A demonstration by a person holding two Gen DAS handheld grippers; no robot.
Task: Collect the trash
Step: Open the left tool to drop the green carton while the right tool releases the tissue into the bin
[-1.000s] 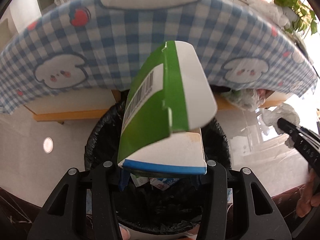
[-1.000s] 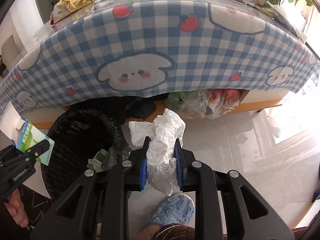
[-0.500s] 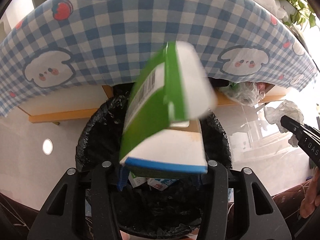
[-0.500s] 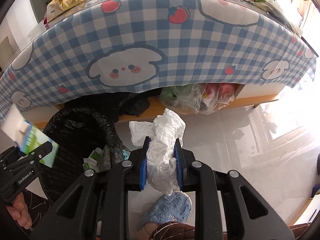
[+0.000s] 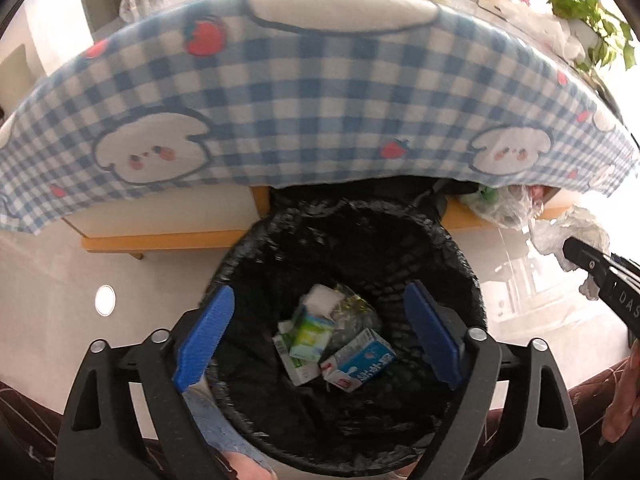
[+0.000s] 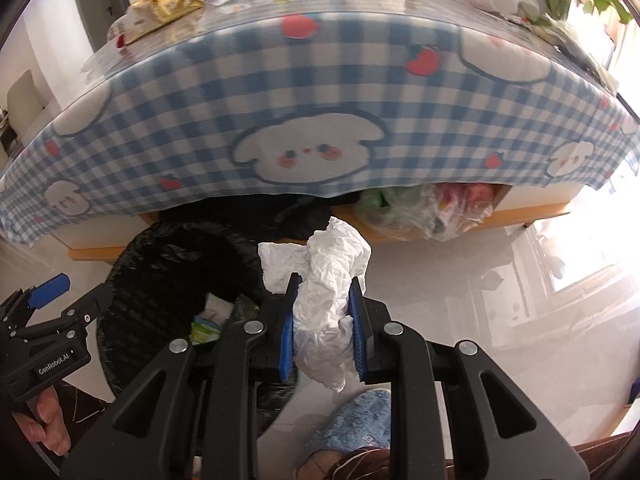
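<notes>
My left gripper (image 5: 316, 316) is open and empty, right above the black-lined trash bin (image 5: 460, 264). The green and white carton (image 5: 310, 336) lies inside the bin beside a blue and white carton (image 5: 360, 362) and other scraps. My right gripper (image 6: 323, 314) is shut on a crumpled white tissue (image 6: 328, 280), held just right of the bin (image 6: 160, 264). The left gripper also shows in the right wrist view (image 6: 74, 294), and the tissue in the left wrist view (image 5: 560, 232).
A table with a blue checked cloth (image 5: 320, 100) overhangs the bin's far side, with wrappers (image 6: 164, 4) and bags on top. Plastic bags (image 6: 420, 208) sit on a shelf under the table. A blue slipper (image 6: 352, 420) is on the pale tiled floor.
My left gripper has opened and the green and white carton has dropped into the bin. The right gripper has shifted a little toward the bin, still holding the tissue.
</notes>
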